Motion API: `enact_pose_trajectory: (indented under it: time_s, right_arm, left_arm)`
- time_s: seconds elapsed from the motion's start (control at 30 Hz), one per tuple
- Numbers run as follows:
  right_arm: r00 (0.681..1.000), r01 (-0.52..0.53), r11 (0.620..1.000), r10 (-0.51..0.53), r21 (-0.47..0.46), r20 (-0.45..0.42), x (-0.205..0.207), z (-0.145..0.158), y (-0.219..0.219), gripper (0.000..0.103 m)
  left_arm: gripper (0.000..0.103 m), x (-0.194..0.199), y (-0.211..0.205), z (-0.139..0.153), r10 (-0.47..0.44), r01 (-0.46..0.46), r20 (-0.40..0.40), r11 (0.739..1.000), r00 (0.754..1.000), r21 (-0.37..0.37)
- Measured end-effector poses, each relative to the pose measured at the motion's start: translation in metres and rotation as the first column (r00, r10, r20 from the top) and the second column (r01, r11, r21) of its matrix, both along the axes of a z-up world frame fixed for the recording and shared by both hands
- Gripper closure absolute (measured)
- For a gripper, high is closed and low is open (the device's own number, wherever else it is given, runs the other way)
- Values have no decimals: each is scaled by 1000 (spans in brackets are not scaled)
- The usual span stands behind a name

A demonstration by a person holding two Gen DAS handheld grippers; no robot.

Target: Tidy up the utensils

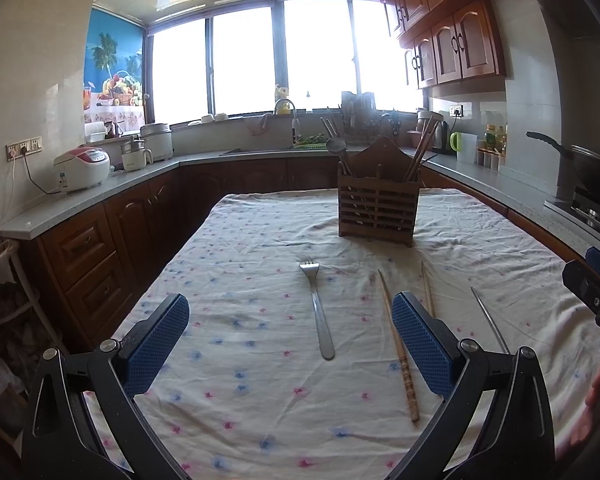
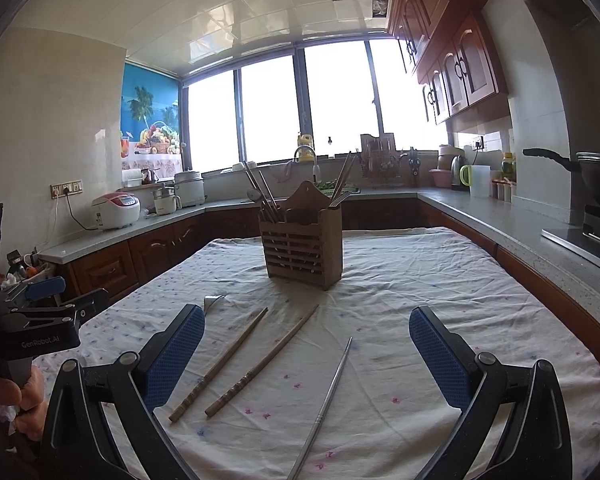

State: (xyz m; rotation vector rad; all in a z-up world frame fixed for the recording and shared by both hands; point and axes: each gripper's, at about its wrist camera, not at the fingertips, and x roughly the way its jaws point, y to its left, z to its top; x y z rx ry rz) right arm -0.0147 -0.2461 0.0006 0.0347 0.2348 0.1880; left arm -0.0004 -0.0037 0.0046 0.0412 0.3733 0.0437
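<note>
At the bottom of the left wrist view, the left gripper (image 1: 290, 344) is spread wide and holds nothing. The fork (image 1: 319, 312) lies flat on the tablecloth (image 1: 240, 400) between its blue pads, in the middle of the frame, prongs pointing away.

At the bottom of the right wrist view, the right gripper (image 2: 306, 356) is wide too, and it holds nothing. Between its pads lie two wooden chopsticks (image 2: 240, 364) and, nearer the middle, a thin metal chopstick (image 2: 334, 384). All lie flat and apart from each other.

Farther up, in the middle of both views, stands the wooden holder (image 2: 302, 246) with some chopsticks and a spoon already in it.

It looks like the picking up has not started for these four. Next, a gripper should go down over one thin piece, pinch it, then lift it to the holder.
</note>
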Motion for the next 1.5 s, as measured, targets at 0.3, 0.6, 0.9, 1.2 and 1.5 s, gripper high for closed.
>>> enact_pose_trajectory:
  time_s: [0.3, 0.6, 0.9, 1.2, 1.5]
  right_arm:
    - [1000, 1, 1000, -1, 0, -4, 1, -1, 1, 0]
    - [1000, -3, 1000, 3, 4, -7, 2, -1, 0, 0]
    - [1000, -3, 1000, 3, 6, -10, 3, 0, 0, 0]
    - [1000, 1, 1000, -1, 12, -13, 6, 2, -1, 0]
    - [999, -6, 1000, 6, 15, -34, 12, 1, -3, 0]
  left_arm:
    - [0, 1, 1, 0, -3, 3, -3, 1000, 1000, -2]
    - [0, 3, 0, 0, -8, 8, -8, 1000, 1000, -4]
    - [0, 6, 0, -2, -15, 15, -16, 1000, 1000, -10]
    - [0, 8, 2, -1, -31, 31, -24, 999, 999, -24]
    - [0, 10, 3, 0, -48, 46, -35, 998, 998, -39]
